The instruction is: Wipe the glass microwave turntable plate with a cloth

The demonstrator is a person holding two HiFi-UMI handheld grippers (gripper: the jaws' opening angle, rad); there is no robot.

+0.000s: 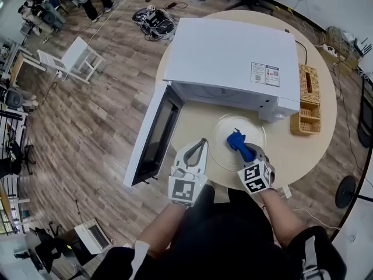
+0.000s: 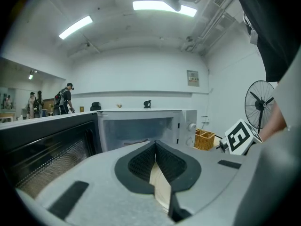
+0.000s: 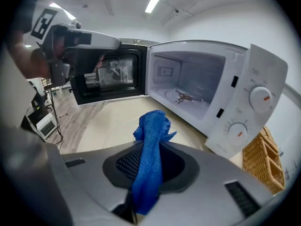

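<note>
The clear glass turntable plate [image 1: 254,130] lies flat on the round table [image 1: 193,113], in front of the open microwave [image 1: 227,57]. My right gripper [image 1: 247,154] is shut on a blue cloth [image 1: 237,140], which rests on the middle of the plate. In the right gripper view the cloth [image 3: 151,122] sticks out past the jaws of that gripper [image 3: 150,148]. My left gripper [image 1: 203,141] is shut with nothing between its fingers, its tip at the plate's left rim. In its own view the left gripper [image 2: 155,145] points at the microwave's cavity [image 2: 141,131].
The microwave door [image 1: 154,136] hangs open to the left, over the table's edge. A wicker basket [image 1: 309,101] stands at the right. The roller ring [image 3: 188,98] lies inside the cavity. The table's front edge is close to the person's body.
</note>
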